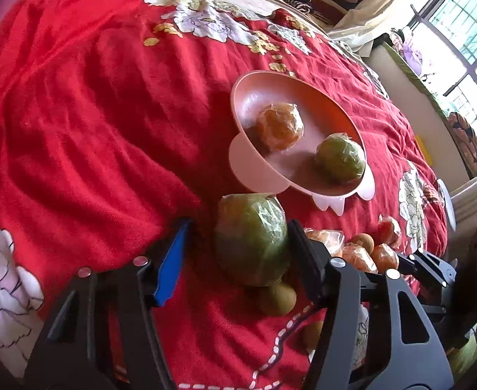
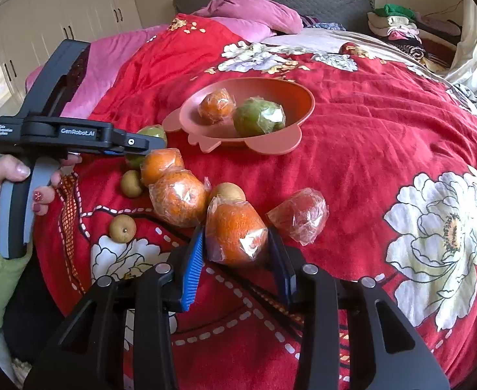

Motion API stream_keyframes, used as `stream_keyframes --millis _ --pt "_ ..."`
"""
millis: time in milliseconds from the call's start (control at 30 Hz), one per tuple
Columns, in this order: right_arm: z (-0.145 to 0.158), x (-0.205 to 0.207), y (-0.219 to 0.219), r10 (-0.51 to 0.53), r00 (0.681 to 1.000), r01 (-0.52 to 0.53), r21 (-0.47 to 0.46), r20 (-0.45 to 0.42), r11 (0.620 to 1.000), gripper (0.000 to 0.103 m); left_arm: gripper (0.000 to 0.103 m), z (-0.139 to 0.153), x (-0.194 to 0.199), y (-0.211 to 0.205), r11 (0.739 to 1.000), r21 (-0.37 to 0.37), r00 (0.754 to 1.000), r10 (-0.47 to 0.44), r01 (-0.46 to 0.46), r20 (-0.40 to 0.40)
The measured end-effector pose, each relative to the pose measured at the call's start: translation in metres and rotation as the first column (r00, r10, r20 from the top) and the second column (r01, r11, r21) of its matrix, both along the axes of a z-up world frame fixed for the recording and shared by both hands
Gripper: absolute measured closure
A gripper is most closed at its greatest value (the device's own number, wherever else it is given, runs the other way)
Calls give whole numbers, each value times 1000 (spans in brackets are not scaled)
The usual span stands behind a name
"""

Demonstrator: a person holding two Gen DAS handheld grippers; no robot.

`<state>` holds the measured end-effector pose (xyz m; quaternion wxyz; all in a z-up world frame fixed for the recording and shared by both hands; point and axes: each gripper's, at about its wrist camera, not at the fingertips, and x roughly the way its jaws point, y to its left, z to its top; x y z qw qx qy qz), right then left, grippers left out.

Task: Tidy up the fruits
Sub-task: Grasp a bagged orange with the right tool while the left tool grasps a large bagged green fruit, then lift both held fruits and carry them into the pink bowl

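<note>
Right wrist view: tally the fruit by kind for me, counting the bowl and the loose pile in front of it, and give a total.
wrapped orange: 4
wrapped green fruit: 2
wrapped red fruit: 1
small brown fruit: 3
Total: 10

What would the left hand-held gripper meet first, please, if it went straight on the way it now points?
The wrapped green fruit, which already sits between the fingers of the left hand-held gripper. Beyond it, probably the near rim of the pink bowl, though depth is unclear.
</note>
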<state>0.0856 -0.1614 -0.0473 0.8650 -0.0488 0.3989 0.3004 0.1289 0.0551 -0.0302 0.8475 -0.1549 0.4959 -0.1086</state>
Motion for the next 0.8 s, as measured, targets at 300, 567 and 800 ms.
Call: stream_keyframes --millis 300,567,800 --pt "10 -8 -2 12 1000 -13 28 23 1000 67 65 12 -7 2 1000 -21 999 8 -7 32" --pt "25 -9 -10 -2 999 -1 75 38 997 67 66 29 -18 4 999 -29 998 16 -15 67" --pt "38 -2 -15 -10 998 4 98 58 995 67 67 45 -24 3 1000 -25 994 8 -6 105"
